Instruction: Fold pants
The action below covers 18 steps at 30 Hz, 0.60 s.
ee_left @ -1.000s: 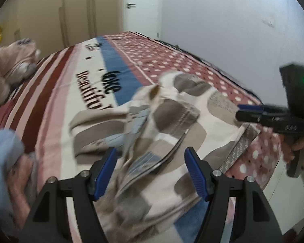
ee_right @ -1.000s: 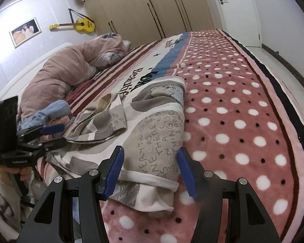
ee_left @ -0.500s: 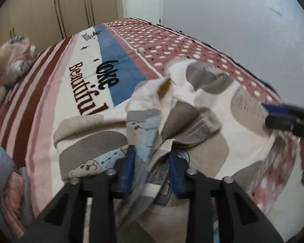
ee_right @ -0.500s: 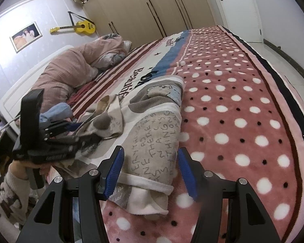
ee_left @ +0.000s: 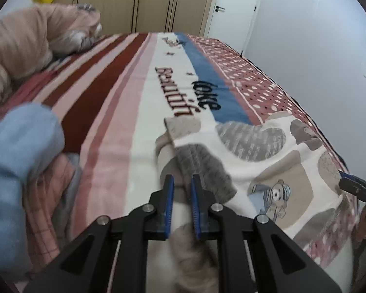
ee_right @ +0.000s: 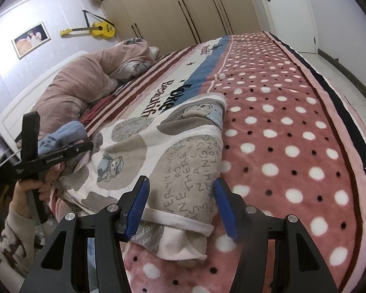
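Note:
The pants (ee_left: 268, 166) are cream with grey patches and a bear print. They lie stretched across the near part of the bed (ee_left: 124, 112). My left gripper (ee_left: 182, 185) is shut on the pants' left edge. In the right wrist view the pants (ee_right: 158, 151) lie spread, with the lettered hem end just ahead of my right gripper (ee_right: 180, 190). That gripper is open, its jaws astride the hem without gripping. The left gripper (ee_right: 85, 145) shows at the pants' far left edge, and the right gripper's tip (ee_left: 349, 183) at the left wrist view's right edge.
A pink duvet heap (ee_right: 85, 83) lies at the head of the bed. Blue and pink clothes (ee_left: 19, 146) lie piled left of the pants. The polka-dot blanket area (ee_right: 292, 134) stretches to the right. Wardrobes (ee_right: 183, 7), a door and white walls stand behind.
My left gripper closed on the crumpled pants fabric and pulled it left, so the pants now lie spread flatter. My right gripper stayed open near the hem.

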{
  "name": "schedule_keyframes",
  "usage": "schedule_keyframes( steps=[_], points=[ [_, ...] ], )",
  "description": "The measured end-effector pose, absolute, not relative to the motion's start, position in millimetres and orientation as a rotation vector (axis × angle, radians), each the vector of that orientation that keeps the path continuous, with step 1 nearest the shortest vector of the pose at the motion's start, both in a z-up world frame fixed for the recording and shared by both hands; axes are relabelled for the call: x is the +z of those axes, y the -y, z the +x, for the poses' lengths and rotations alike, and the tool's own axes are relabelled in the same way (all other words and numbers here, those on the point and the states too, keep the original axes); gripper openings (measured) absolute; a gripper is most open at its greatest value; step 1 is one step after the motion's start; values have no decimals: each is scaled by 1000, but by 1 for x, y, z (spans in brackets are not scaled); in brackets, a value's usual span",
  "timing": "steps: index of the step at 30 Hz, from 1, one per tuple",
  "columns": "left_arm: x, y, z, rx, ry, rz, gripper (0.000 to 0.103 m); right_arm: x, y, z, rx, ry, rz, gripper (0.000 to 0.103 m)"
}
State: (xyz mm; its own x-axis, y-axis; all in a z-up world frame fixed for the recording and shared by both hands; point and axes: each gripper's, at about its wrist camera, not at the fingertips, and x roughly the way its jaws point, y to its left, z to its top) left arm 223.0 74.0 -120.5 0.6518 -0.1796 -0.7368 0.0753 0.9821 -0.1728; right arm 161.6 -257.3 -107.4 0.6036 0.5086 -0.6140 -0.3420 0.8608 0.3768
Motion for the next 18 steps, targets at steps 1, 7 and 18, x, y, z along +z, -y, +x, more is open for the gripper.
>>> schedule_keyframes(
  steps=[1,7,18],
  points=[
    [-120,-76,221,-161,-852,-136,11,-107,257,162,493,-781,227,51],
    [-112,-75,211,-343,-841,-251,44,-101,253,161,477,-776,214,51],
    [-141,-47,216,-367,-942,-235,39,-99,250,160,485,-769,207,52]
  ],
)
